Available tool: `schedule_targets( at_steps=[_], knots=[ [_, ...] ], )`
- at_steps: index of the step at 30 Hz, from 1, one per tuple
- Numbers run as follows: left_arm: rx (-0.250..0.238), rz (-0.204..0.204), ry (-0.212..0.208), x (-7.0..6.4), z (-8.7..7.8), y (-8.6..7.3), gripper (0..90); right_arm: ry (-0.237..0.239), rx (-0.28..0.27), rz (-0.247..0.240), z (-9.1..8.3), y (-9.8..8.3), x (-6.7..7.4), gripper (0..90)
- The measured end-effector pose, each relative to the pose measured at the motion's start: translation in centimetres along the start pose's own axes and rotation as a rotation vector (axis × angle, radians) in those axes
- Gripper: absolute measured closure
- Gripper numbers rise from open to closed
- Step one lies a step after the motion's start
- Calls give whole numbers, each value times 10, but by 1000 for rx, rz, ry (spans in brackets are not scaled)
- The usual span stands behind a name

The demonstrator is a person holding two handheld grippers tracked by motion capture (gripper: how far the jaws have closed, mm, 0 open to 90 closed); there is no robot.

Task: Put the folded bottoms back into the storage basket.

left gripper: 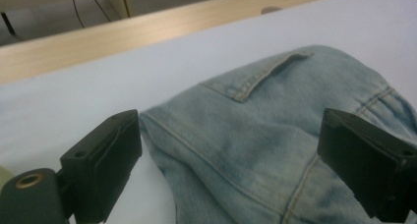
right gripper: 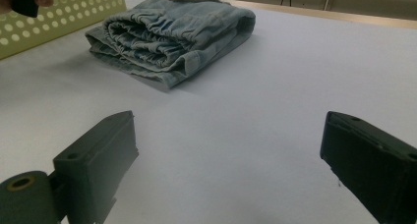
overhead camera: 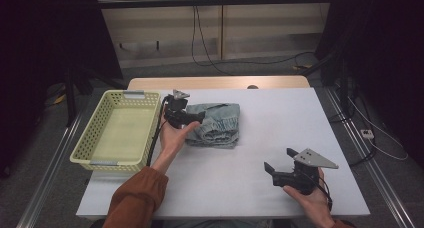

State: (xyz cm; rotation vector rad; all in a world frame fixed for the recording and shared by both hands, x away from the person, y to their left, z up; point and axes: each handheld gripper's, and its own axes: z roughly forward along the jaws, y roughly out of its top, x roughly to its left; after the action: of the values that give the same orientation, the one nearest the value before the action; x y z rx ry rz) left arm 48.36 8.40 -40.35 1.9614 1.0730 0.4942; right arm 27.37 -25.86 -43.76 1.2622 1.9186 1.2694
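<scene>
While the high view looked down on the worktop [overhead camera: 280, 133], the folded denim garment [overhead camera: 216, 124] lay just right of the yellow basket [overhead camera: 95, 153], the left gripper [overhead camera: 192, 119] reaching over its left edge on an outstretched forearm and the right gripper [overhead camera: 281, 159] resting low at the near right, well apart. In the left gripper view the jaws stood spread over the denim [left gripper: 246, 135], so the approach looked done and the next move likely called for lowering and closing on the fold. In the right gripper view the jaws gaped over bare worktop [right gripper: 295, 86], the garment [right gripper: 172, 35] far off.
</scene>
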Motion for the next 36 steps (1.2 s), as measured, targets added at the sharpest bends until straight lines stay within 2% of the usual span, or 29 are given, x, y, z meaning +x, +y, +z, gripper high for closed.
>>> schedule_targets(
  at_steps=[4, 6, 8, 10, 12, 14, 17, 19, 23, 25, 26, 28, 33, 34, 35, 36],
  knots=[
    [-1, -23, -13, 1, 9, -1, 94, 0, 1, -1, 0, 0, 0, 71],
    [23, -20, -22, 1, 17, -5, 85, 0, 2, 0, 0, 0, 0, 70],
    [58, -34, -28, 1, 25, -9, 106, 1, 4, -2, 0, 0, 0, 71],
    [74, -22, -25, 0, 31, -12, 118, 1, 5, -2, 0, 0, 0, 71],
    [99, 2, 14, 0, 35, -15, 137, 3, 3, -2, 0, -1, 0, 71],
    [145, -17, 38, 3, 39, -18, 139, 4, 5, -5, -1, -1, 0, 71],
    [174, -32, 46, 9, 43, -22, 145, 3, 4, -4, -1, -1, 0, 71],
    [208, -84, 23, 14, 45, -24, 147, 5, 5, -4, -1, -1, 0, 71],
    [243, -135, -1, 18, 47, -26, 164, 5, 9, -2, -1, -1, 0, 72],
    [260, -199, -21, 20, 47, -28, 164, 4, 7, -3, -1, -1, 0, 72],
    [256, -213, -29, 21, 47, -30, 164, 4, 8, -4, -1, -1, 0, 72],
    [255, -194, -33, 21, 46, -31, 162, 6, 9, -3, 0, -1, 0, 72],
    [293, -220, -60, 21, 45, -28, 179, 3, 12, -7, 0, -1, 1, 72],
    [292, -221, -68, 20, 44, -28, 209, 2, 12, -8, 0, -1, 1, 73],
    [301, -217, -94, 19, 43, -28, 250, 3, 12, -8, 0, -1, 1, 73],
    [300, -231, -125, 18, 42, -28, 313, 2, 13, -6, 0, -1, 2, 73]
  ],
)
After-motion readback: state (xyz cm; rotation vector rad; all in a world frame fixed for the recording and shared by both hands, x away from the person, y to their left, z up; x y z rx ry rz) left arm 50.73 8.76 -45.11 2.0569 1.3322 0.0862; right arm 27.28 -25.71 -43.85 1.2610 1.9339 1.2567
